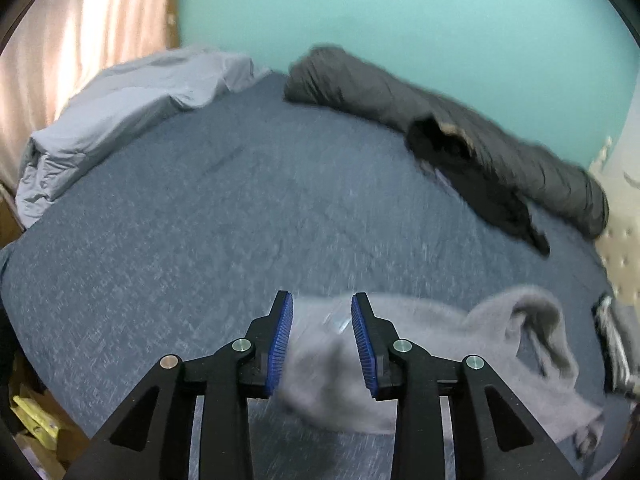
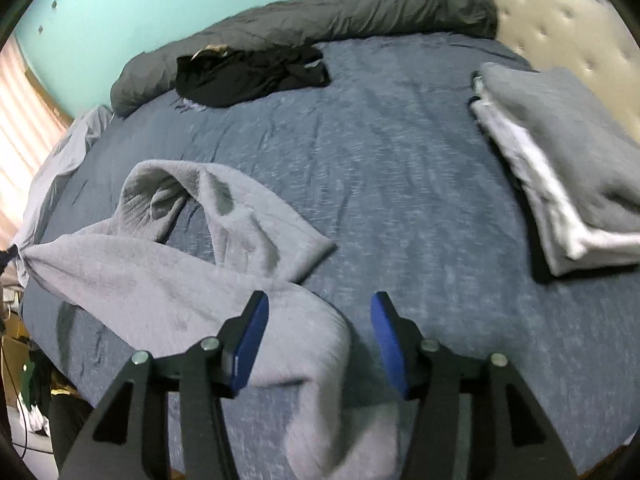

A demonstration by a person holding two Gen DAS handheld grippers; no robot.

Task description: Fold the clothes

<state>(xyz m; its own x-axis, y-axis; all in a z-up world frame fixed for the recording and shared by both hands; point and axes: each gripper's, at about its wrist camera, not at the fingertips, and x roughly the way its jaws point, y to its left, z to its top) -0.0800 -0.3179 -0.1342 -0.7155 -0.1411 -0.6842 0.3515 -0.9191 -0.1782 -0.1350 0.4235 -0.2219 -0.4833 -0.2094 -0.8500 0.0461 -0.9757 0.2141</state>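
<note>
The grey sweatshirt [image 2: 168, 280] lies rumpled on the near part of the bed [image 2: 400, 168], one sleeve looped back, so the spreading step is in hand. The left hand-held gripper [image 1: 322, 344] stands partly parted around grey cloth; the right hand-held gripper [image 2: 320, 340] gapes wider over the hem, pads apparently not pressing. Next likely calls for regripping edges and flattening before any fold

A wide bed covered in a mottled blue sheet [image 2: 400, 168] fills both views. Along its far edge, against a plain turquoise wall [image 1: 400, 12], lies a long rolled dark grey quilt [image 2: 340, 12]. A crumpled pale blue-grey bedsheet [image 1: 132, 100] is heaped at one corner, beside a pinkish pleated curtain [image 1: 80, 40]. A cream button-tufted headboard [image 2: 560, 28] stands at the bed's other end.
</note>
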